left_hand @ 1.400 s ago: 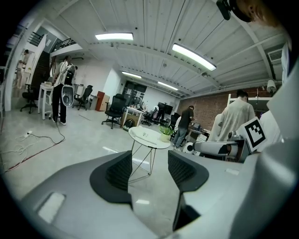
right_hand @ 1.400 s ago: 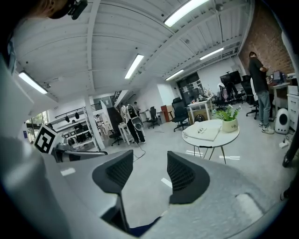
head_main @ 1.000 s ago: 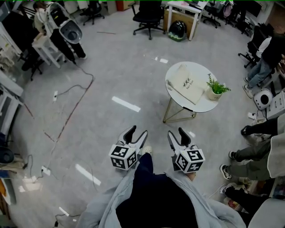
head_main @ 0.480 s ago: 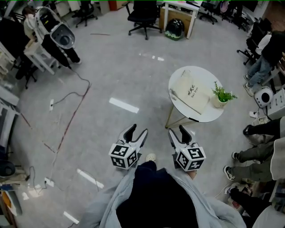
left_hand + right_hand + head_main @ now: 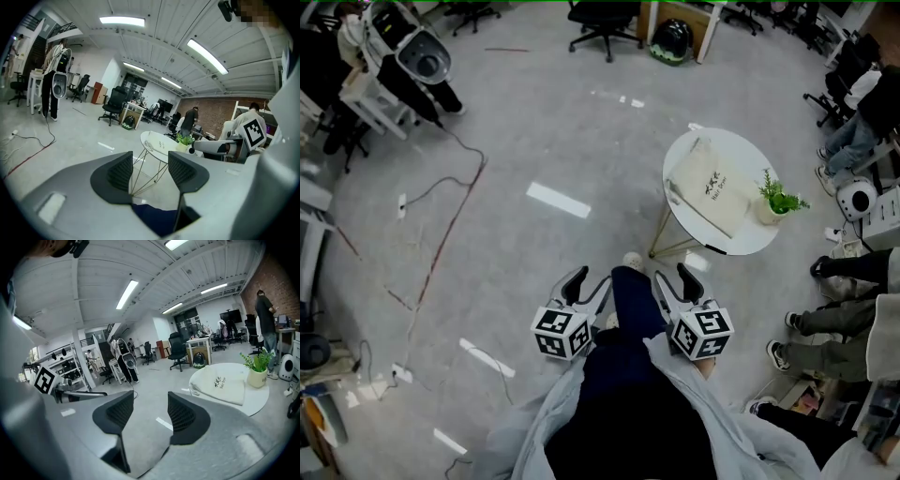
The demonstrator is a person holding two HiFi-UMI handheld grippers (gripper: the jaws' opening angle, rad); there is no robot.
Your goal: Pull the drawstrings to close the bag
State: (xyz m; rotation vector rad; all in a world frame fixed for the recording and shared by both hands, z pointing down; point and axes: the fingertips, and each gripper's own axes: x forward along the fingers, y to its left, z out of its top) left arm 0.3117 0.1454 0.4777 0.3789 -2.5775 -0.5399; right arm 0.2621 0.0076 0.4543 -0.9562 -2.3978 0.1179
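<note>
A cream drawstring bag [image 5: 712, 187] lies flat on a small round white table [image 5: 680, 155], ahead and to the right in the head view. My left gripper [image 5: 589, 281] and right gripper [image 5: 673, 278] are held side by side near my body, well short of the table. Both are open, with nothing between the jaws. The right gripper view shows the bag [image 5: 220, 385] on the table [image 5: 258, 401], to the right of the right gripper [image 5: 151, 406]. In the left gripper view the table [image 5: 157, 140] stands beyond the left gripper [image 5: 150, 164].
A small potted plant [image 5: 780, 199] stands on the table beside the bag. Seated people [image 5: 839, 323] are close on the right. Cables [image 5: 441, 244] trail over the floor on the left, and office chairs [image 5: 605, 19] stand at the back. My leg and shoe [image 5: 633, 262] are between the grippers.
I have walked towards the table, which now sits nearer and further right in the head view. My leg has stepped forward between the grippers. Both grippers stay open.
</note>
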